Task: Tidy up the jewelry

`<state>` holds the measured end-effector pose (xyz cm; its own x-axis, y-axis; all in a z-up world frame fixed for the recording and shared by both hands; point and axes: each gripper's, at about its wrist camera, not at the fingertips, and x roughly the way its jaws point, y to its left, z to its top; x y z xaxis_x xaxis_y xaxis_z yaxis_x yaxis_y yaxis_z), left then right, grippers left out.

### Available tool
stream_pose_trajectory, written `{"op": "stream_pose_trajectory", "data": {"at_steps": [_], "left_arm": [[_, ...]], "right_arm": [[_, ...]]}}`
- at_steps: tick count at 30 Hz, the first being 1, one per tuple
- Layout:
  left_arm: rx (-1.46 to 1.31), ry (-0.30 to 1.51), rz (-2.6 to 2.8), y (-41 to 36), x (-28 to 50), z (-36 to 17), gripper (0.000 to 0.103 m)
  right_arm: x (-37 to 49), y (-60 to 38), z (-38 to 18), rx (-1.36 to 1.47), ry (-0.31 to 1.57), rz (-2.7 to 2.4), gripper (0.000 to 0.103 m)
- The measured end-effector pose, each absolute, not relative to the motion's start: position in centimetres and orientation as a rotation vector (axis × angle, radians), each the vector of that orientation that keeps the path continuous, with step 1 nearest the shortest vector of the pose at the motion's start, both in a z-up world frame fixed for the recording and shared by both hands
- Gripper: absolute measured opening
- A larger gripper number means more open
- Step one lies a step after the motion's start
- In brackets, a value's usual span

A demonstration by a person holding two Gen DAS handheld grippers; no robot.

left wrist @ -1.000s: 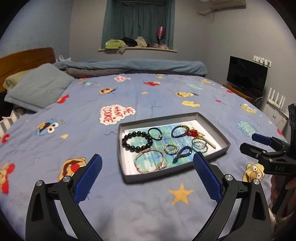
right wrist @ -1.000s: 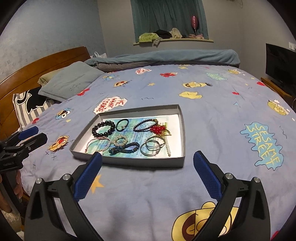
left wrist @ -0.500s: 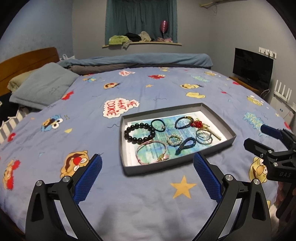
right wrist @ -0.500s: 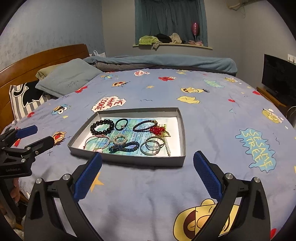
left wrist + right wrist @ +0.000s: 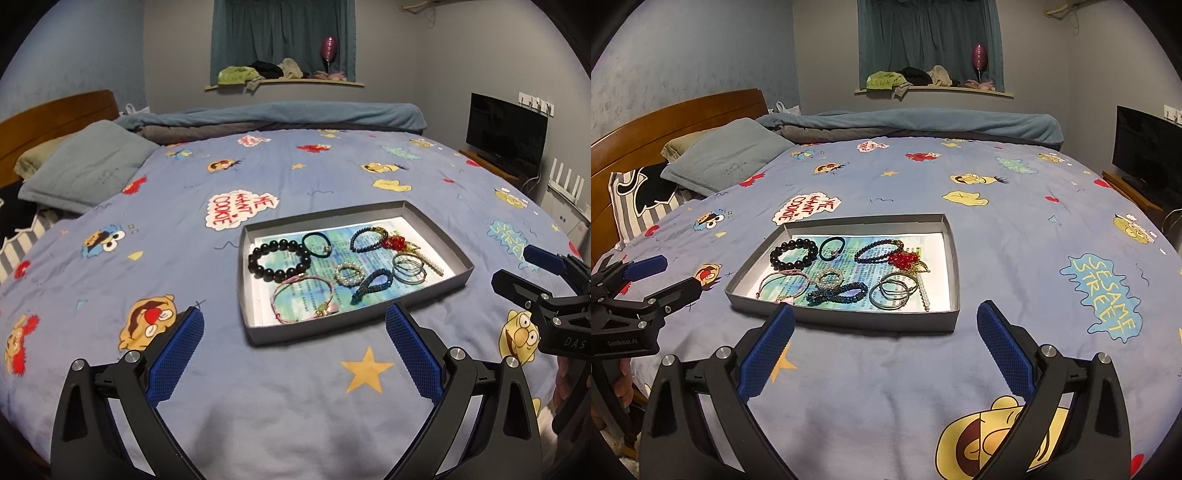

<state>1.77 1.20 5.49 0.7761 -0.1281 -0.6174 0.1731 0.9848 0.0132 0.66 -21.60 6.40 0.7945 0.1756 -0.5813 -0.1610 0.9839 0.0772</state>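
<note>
Left wrist view: I am holding the left gripper (image 5: 294,354) low over the bed (image 5: 295,424), its blue fingers (image 5: 176,356) spread wide with nothing between them.
Tray: the grey tray (image 5: 436,290) is lying on the bedspread just ahead of my left fingers.
Black bead bracelet (image 5: 279,258): sitting at the tray's left end.
Pink cord bracelet (image 5: 303,299): lying just nearer me than the black beads.
Dark hair tie (image 5: 317,243): lying beside the beads.
Blue bead bracelet (image 5: 367,240): resting toward the far right, touching a red bead cluster (image 5: 394,242).
Thin bangles (image 5: 408,267): stacked near the tray's right end.
Right wrist view: I am holding the right gripper (image 5: 885,354) with fingers (image 5: 1004,356) equally spread and empty, the tray (image 5: 871,319) lying just ahead.
</note>
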Motion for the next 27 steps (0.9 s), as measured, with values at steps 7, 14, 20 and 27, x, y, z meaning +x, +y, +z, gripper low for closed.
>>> {"op": "stream_pose_trajectory", "data": {"at_steps": [7,14,20,27], "left_arm": [[0.06,0.666,-0.167,1.45,1.77,5.47,0.098],[0.064,0.664,-0.165,1.42,1.77,5.47,0.098],[0.066,0.663,-0.164,1.44,1.74,5.47,0.098],[0.064,0.663,-0.165,1.45,1.7,5.49,0.098]], "right_arm": [[0.54,-21.47,6.49,0.02,0.627,0.183,0.097],[0.55,-21.46,6.47,0.021,0.627,0.182,0.097],[0.52,-21.41,6.47,0.022,0.628,0.183,0.097],[0.53,-21.53,6.32,0.026,0.629,0.179,0.097]]}}
